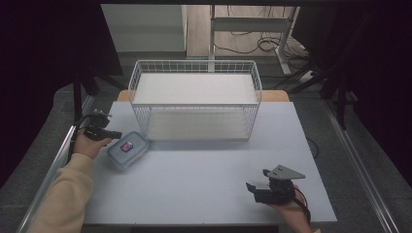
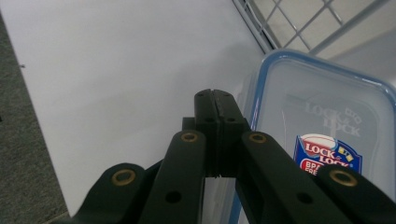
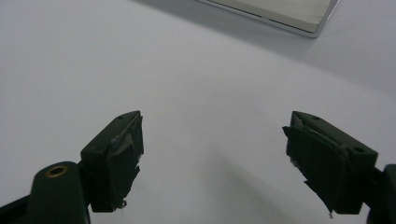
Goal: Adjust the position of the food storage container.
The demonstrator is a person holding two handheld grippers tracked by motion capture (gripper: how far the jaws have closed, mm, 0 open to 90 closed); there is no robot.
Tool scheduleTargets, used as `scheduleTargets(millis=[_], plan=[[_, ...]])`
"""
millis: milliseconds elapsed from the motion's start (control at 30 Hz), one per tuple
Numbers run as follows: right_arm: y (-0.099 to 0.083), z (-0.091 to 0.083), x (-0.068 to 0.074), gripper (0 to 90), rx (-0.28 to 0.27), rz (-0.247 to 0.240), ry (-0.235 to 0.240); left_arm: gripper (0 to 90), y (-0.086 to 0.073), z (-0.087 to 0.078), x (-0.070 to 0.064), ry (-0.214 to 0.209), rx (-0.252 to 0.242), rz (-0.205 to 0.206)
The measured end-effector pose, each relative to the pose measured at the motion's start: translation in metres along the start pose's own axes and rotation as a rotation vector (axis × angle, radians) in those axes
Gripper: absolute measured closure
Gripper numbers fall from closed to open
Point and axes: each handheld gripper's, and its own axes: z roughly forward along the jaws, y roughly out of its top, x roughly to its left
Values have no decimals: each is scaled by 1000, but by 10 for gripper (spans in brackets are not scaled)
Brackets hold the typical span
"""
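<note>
We rest both grippers on the table (image 1: 204, 170).
Our left gripper (image 2: 215, 100), jaws pressed together on nothing, sits beside the Lock & Lock container (image 2: 322, 116); our right gripper (image 3: 212, 154) gapes wide, empty.

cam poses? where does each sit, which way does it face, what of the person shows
High view: above the person's side, facing forward and down on the table; a sleeve, both hands and both grippers show.
Left gripper view: rides the left gripper, fingers closed, beside the Lock & Lock container.
Right gripper view: rides the right gripper, fingers apart over the table.
Shared: container and wire basket, high and left gripper views.
</note>
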Motion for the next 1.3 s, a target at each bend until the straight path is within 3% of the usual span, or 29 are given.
scheduleTargets(millis=[133,200,367,533,567,633,667,700,1033,1300], plan=[[0,0,0,189,1,-1,-2,899,0,2,-3,7,10,19],[-1,0,0,189,4,2,-4,900,0,2,-3,-22,18,25],[-1,1,0,189,8,0,-7,900,-1,5,-10,-37,42,65],[-1,2,1,189,12,-3,-6,900,0,6,-34,-79,76,160],[-1,2,1,189,12,-3,-6,900,0,6,-34,-79,76,160],[-1,2,1,189,15,-4,-8,900,0,7,-47,-101,93,210],[-1,2,1,190,15,-4,-9,900,0,7,-47,-101,93,210],[-1,2,1,190,15,-5,-10,900,-1,8,-55,-106,94,230],[-1,2,3,190,19,-11,-8,900,1,15,-86,-158,90,290],[-1,4,4,190,29,-14,-8,900,0,21,-118,-215,95,348]])
